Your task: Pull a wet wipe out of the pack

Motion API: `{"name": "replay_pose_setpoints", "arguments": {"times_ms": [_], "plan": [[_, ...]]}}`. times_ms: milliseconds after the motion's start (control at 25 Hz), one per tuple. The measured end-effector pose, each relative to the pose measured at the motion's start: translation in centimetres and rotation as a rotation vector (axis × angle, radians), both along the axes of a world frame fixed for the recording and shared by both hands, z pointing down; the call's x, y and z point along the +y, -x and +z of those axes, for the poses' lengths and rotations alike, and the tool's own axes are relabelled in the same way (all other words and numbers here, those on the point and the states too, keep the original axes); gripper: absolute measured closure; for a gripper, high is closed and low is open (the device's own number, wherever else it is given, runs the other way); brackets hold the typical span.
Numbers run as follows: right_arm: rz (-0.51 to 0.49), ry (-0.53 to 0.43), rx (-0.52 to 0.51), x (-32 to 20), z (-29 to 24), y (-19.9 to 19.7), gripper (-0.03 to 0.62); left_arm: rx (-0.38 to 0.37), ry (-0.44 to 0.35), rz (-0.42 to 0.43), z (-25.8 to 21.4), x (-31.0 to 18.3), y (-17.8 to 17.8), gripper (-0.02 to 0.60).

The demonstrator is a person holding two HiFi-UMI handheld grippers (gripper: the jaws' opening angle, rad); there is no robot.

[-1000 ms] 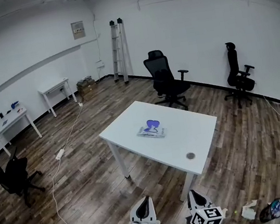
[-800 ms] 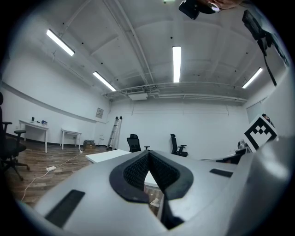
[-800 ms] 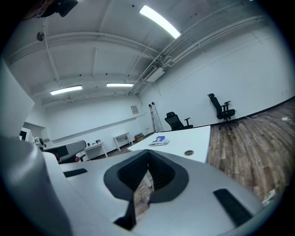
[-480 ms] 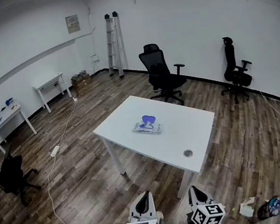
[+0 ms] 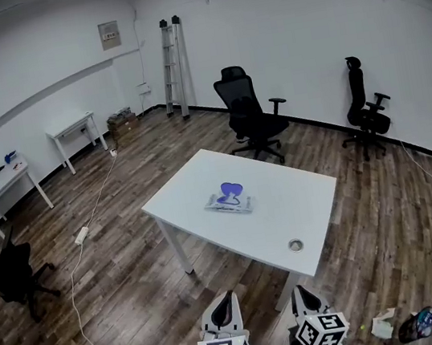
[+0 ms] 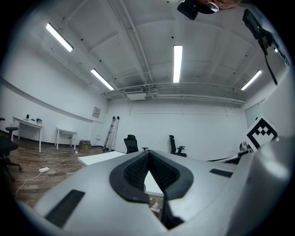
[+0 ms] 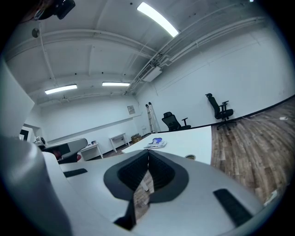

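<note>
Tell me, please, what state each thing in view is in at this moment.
left tool: shut, nothing between its jaws.
right tool: shut, nothing between its jaws.
wet wipe pack: lying flat on the white table, far from both tools.
ladder: folded, leaning against the far wall.

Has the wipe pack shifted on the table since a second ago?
No. The wipe pack sits at the same spot on the table, equally far from the cable hole; only the camera shifted.
</note>
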State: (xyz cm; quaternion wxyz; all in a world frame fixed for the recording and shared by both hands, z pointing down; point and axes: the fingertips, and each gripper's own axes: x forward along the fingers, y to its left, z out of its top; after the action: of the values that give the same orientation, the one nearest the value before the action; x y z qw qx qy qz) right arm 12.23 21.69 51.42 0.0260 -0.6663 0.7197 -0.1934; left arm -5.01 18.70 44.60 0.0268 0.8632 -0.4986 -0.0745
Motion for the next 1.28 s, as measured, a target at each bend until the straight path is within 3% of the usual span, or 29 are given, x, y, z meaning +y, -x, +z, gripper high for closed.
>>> {"name": "replay_pose_setpoints", "arguments": {"times_ms": [1280], "plan": [[-0.038, 0.024, -0.023, -19.5, 0.0, 0.9, 0.585, -0.029, 0.059, -0.004, 0.5, -18.5, -0.3, 0.584]]}}
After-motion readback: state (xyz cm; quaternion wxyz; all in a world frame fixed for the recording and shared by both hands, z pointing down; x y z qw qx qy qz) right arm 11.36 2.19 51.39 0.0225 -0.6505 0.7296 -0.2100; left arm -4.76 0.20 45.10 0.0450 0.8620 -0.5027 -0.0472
